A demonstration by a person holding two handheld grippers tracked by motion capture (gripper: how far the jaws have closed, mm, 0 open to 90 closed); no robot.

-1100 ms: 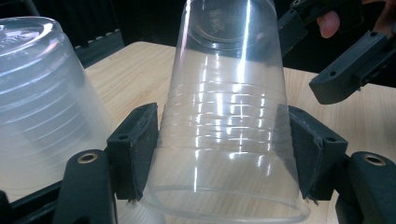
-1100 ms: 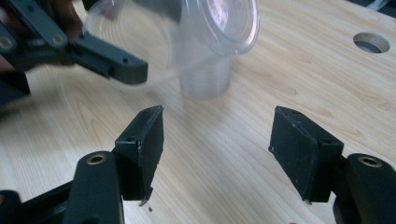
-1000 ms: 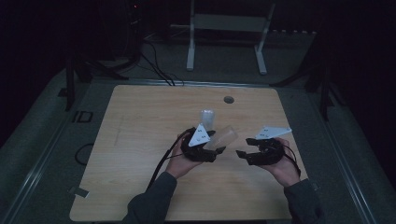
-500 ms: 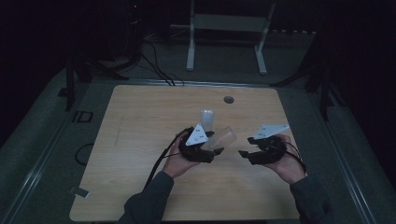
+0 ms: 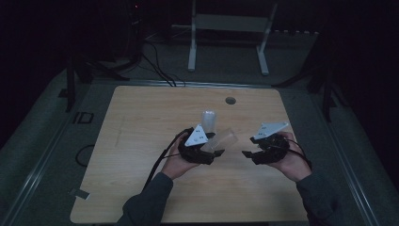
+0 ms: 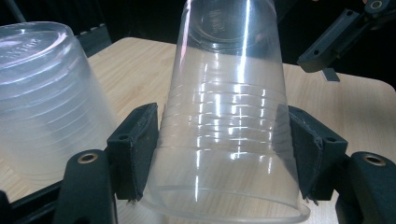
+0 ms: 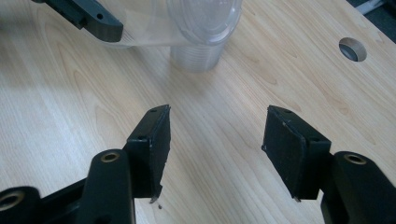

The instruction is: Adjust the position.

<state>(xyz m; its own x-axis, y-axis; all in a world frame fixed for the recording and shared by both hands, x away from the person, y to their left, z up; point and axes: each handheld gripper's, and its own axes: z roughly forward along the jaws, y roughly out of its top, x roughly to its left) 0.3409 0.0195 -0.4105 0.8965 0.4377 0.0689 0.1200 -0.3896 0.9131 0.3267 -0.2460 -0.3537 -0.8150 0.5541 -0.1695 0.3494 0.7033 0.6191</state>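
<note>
Right gripper [image 7: 215, 140]: low in its own view; the jaws have just been closing, yet a gap remains and only bare wood lies between the pads.
Right hand [image 5: 291, 162]: lower right of the high view, with the gripper aimed toward frame left.
Left gripper [image 6: 224, 154]: jaws set on both sides of the clear cup [image 6: 229, 116], pads pressed against its ribbed wall.
Left hand [image 5: 176, 162]: lower centre of the high view, palm under the gripper.
Clear cup: held off the table [image 5: 141, 122], mouth toward the jaws and base pointing away; in the high view it sits just right of centre, between the two grippers.
Cup stack [image 6: 42, 93]: at the left of the left gripper view, mouth down on the wood; in the high view it stands just above the held cup.
Table hole [image 5: 230, 100]: upper centre of the tabletop, beyond the stack.
White stand [image 5: 230, 23]: top centre, on the floor behind the table.
</note>
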